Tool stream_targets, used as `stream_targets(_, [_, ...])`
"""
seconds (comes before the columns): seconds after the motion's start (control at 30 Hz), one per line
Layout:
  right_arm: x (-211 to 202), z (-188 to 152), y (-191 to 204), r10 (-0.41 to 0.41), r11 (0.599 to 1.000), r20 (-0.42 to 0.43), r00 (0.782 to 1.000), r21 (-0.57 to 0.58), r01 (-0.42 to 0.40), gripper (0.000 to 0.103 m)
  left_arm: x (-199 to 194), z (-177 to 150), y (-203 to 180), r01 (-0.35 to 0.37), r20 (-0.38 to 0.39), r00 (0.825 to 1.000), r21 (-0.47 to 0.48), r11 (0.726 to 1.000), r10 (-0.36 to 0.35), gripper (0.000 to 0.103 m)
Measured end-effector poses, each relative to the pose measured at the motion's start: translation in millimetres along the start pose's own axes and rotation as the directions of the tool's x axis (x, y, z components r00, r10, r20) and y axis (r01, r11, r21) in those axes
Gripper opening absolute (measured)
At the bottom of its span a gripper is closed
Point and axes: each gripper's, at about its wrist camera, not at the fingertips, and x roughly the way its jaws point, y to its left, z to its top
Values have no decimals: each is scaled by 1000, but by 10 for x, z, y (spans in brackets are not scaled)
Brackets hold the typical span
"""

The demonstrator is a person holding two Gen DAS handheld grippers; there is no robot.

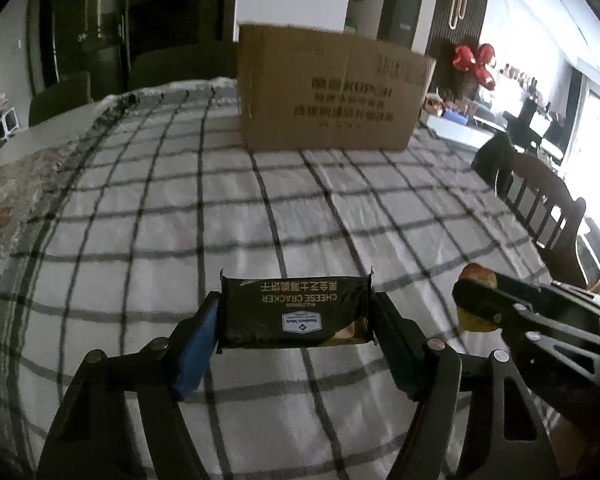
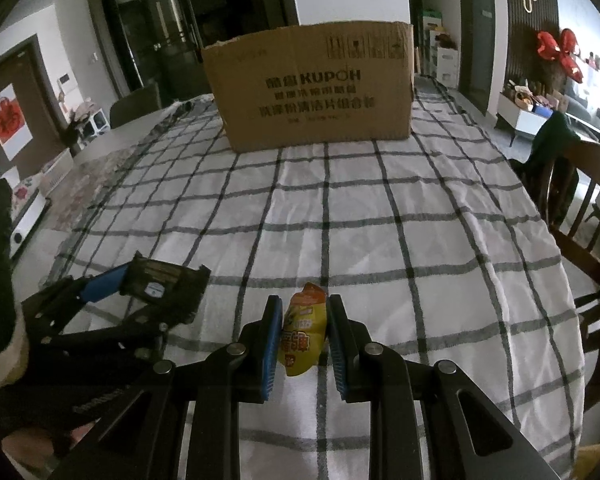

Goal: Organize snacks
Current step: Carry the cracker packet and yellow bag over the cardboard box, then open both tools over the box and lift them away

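Observation:
A black cheese cracker packet [image 1: 296, 316] sits crosswise between the blue pads of my left gripper [image 1: 296, 300], which is shut on its two ends just above the checked tablecloth [image 1: 260, 208]. My right gripper [image 2: 304, 304] is shut on a small yellow snack packet [image 2: 302, 332] that stands upright between its pads. In the left wrist view the right gripper [image 1: 466, 300] shows at the right with the yellow packet [image 1: 476, 274] in it. In the right wrist view the left gripper [image 2: 166, 276] and the cracker packet [image 2: 160, 280] lie to the left.
A large brown cardboard box [image 2: 316, 88] stands at the far end of the table, top open side hidden from here. A wooden chair [image 2: 580, 200] stands at the table's right edge. A patterned mat [image 1: 16, 192] covers the left side.

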Motion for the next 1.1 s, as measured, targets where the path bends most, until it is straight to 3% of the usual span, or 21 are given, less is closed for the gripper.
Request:
stream_targets(0.4, [-266,396,0,35,999,118,992,-13,-34,24,-283,502,-101,3,108,994,30,1000,-6,73])
stream_targets(0.87, [-318,1015,-74,27,999,218,976,-38,-19,24,-210,1173,-119,13,180,983,35,999,-20,73])
stream_targets(1.1, [-232,1416,-136,12,999,234,972,-40,-3,24,-83,1665,-125,15,206,978,39,999,-22,73])
